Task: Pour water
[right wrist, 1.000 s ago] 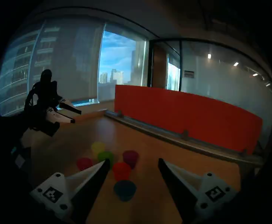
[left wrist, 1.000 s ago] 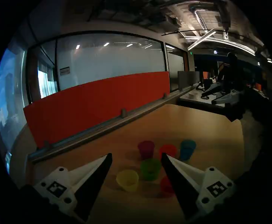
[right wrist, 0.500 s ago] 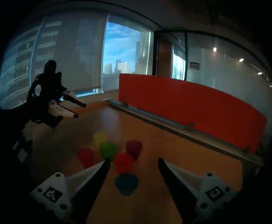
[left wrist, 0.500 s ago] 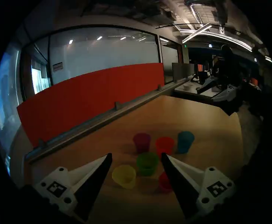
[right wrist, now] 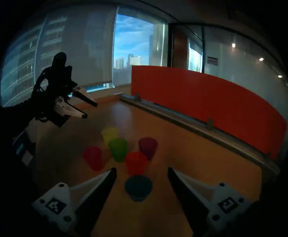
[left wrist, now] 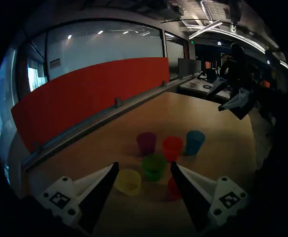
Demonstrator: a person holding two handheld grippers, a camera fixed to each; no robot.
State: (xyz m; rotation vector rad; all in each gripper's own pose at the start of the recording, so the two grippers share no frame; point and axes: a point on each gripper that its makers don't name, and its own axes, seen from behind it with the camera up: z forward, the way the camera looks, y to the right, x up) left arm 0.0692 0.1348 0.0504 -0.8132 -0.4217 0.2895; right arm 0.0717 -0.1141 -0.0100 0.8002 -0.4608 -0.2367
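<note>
Clustered upright on the bench [left wrist: 223, 134], reachable from either side, stand the purple cup [left wrist: 146, 142], red cup [left wrist: 172, 147] and blue cup [left wrist: 194, 141] far, the green cup [left wrist: 153, 166], yellow cup [left wrist: 128, 181] and crimson cup [left wrist: 172, 189] nearer the left claw [left wrist: 144, 165]. It and the right claw [right wrist: 142, 170] face the cluster from opposite sides, both spread wide and empty, apparently picking a cup. Water inside cannot be told.

No words or numbers are legible. A small notice [left wrist: 55, 63] on the glass wall [left wrist: 104, 45] is too small and blurred to read.
</note>
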